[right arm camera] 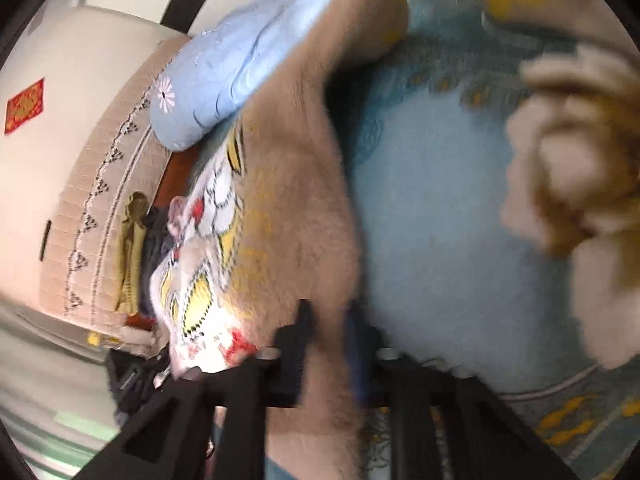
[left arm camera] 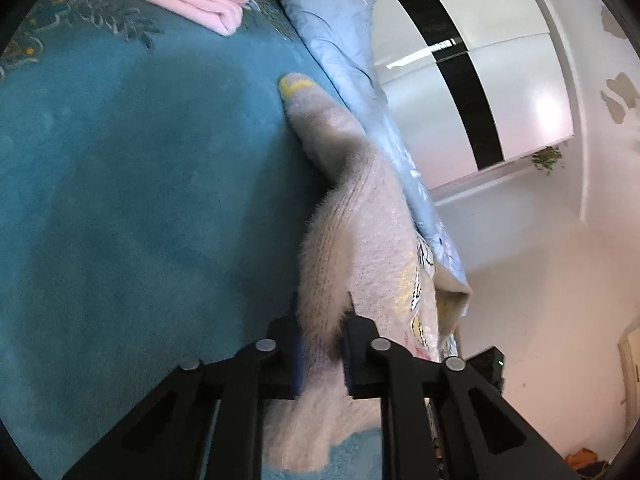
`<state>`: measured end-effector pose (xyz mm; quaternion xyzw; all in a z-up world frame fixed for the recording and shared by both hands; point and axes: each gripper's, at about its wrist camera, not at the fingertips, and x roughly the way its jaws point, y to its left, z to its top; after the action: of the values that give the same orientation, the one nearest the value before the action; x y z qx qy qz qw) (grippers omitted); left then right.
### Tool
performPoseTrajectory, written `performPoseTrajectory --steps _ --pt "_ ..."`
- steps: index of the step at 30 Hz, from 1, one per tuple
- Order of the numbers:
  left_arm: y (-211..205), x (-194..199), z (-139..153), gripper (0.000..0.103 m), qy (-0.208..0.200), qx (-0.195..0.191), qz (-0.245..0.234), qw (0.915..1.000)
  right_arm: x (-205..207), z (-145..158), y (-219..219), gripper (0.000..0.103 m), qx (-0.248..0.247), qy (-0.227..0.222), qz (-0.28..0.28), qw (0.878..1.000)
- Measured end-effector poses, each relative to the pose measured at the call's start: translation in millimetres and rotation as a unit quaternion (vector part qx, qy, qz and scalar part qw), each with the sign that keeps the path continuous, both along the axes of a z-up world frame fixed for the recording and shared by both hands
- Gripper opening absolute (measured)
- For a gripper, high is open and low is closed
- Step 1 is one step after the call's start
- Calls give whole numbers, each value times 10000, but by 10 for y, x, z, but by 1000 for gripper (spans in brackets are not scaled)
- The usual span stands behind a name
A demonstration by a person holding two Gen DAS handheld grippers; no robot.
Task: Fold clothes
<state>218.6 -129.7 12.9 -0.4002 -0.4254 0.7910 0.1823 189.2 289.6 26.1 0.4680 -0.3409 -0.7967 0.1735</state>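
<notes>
Above the teal blanket (left arm camera: 120, 200), a fuzzy cream sweater (left arm camera: 360, 232) hung lifted between both grippers. The left gripper (left arm camera: 322, 320) was closed on a thick bunch of its edge, and the right gripper (right arm camera: 326, 320) was pinched on another edge in a blurred view. Knit that fluffy could slide out of either grip, I judged, or snag the blue quilt (left arm camera: 340, 40) touching it.
</notes>
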Motion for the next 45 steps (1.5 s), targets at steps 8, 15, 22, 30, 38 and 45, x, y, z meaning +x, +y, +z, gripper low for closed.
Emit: performPoseTrajectory --steps 8,15,22,30,38,45 --pt "155 152 208 12 -275 -853 -171 9958 239 518 -24 10 934 660 -85 9934" --pt "204 140 -24 12 -625 -1375 -133 9884 127 212 -53 11 1345 11 111 9909" --pt "159 213 15 13 -470 -1461 -209 9879 130 430 387 30 746 492 -459 9949" --pt "168 146 -3 13 -498 -1357 -165 9894 -2 34 1616 78 -2162 313 -2865 9328" --pt "198 117 -6 13 -483 -1397 -169 9889 -54 -430 2003 60 -3017 -588 -4019 8626" --pt "264 92 5 13 -455 -1500 -211 9874 -216 224 2142 11 -478 172 -3703 9275"
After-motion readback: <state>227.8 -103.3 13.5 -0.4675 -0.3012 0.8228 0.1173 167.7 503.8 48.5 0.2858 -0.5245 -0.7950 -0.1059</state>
